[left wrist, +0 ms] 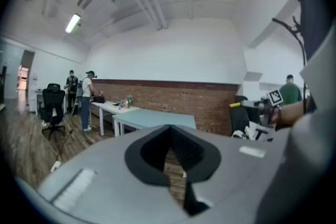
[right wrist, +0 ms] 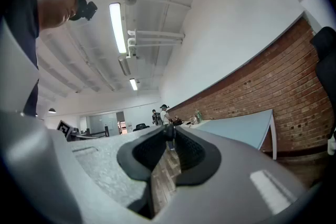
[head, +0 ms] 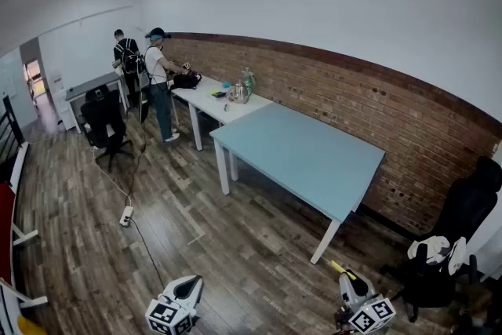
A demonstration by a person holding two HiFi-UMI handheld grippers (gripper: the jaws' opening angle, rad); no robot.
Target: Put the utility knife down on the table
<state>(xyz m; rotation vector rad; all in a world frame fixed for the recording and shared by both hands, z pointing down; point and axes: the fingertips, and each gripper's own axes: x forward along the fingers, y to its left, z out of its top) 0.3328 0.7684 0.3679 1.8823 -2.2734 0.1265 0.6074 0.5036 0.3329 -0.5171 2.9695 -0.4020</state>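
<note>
Fingers [left wrist: 152, 149] of the left gripper [left wrist: 170, 129] meet at their tips, nothing between them. Over on the right gripper [right wrist: 169, 140] the jaws press close, and its own view gives only a thin dark sliver at the tips. From the head view you catch more: the yellow utility knife [head: 336, 266] pokes out of those tips, above the wood floor [head: 235, 247], well apart from the blue table [head: 298, 153].

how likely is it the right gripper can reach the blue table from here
Probably not from here: the right gripper hangs low over the floor, well short of the table. Nothing stands between them, so a step forward should do.
</note>
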